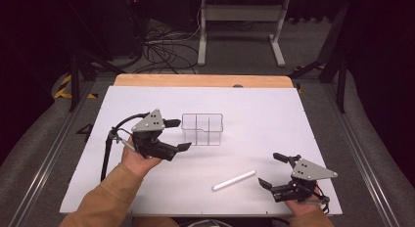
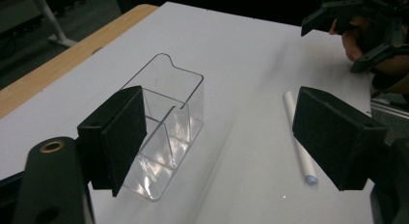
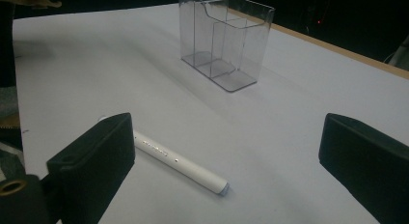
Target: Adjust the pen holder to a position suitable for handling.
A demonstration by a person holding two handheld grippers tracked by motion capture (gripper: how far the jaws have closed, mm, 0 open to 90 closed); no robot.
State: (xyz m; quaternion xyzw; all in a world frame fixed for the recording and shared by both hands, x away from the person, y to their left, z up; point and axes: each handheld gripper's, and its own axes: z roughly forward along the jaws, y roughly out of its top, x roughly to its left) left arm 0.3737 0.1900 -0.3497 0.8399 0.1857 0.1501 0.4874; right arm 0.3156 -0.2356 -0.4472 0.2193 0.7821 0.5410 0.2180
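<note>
- We find the clear plastic compartmented organiser (image 1: 202, 128) upright; the white cylindrical marker (image 1: 234, 180) lies nearer us, long axis slanting away from it
- Right gripper (image 1: 273, 170), empty and gaping, sits just beside the marker; left gripper (image 1: 177, 134), parted and empty, flanks the organiser

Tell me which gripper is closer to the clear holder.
The left gripper: it sits right beside the holder. The right gripper is near the pen.
</note>
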